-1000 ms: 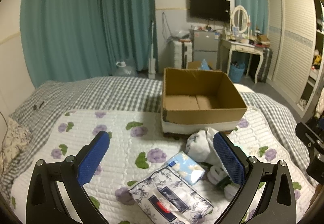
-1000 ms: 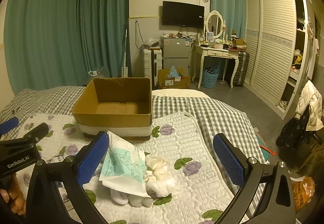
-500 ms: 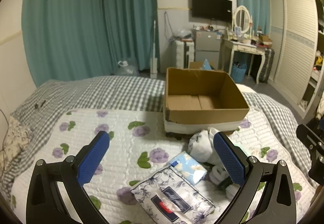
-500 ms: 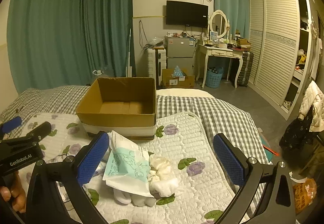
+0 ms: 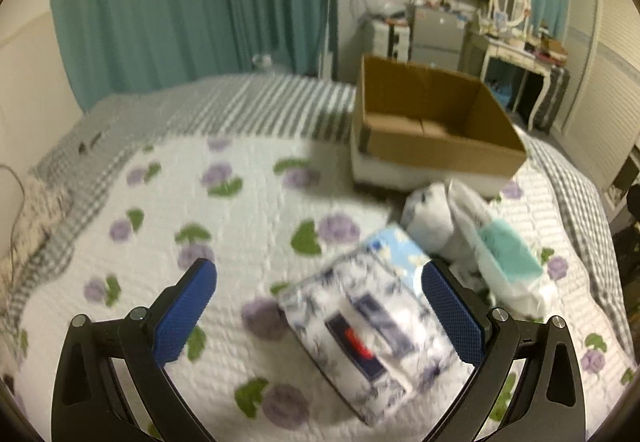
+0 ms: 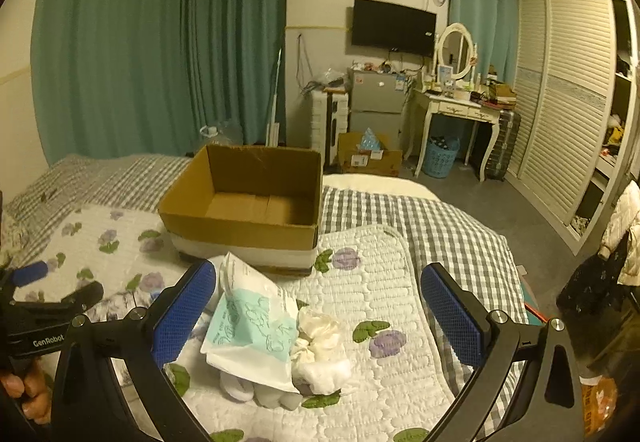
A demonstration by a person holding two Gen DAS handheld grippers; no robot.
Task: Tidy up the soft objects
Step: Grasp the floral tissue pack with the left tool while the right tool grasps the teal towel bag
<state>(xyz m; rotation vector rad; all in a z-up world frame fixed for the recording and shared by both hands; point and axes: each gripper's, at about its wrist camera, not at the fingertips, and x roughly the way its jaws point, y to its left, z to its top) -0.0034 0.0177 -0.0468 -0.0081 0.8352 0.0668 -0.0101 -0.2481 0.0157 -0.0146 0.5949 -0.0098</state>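
An open cardboard box (image 5: 436, 130) stands on the bed; it also shows in the right wrist view (image 6: 244, 210). My left gripper (image 5: 320, 306) is open, low over a floral tissue pack (image 5: 368, 342) that lies between its fingers. A light blue pack (image 5: 396, 250), a white soft toy (image 5: 428, 218) and a teal-and-white pack (image 5: 504, 258) lie behind it. My right gripper (image 6: 318, 310) is open above the teal-and-white pack (image 6: 256, 334) and a cream soft bundle (image 6: 320, 346). Both grippers hold nothing.
A floral quilt (image 5: 224, 226) covers the checked bedspread (image 6: 432, 226). The left gripper's body (image 6: 44, 322) is at the right view's left edge. A dressing table (image 6: 460, 114), wardrobe (image 6: 572, 114) and teal curtains (image 6: 160, 42) lie beyond the bed.
My left gripper has dropped and tilted down toward the floral tissue pack, which now looks larger between its fingers. The right gripper has shifted slightly; the box sits more to its left.
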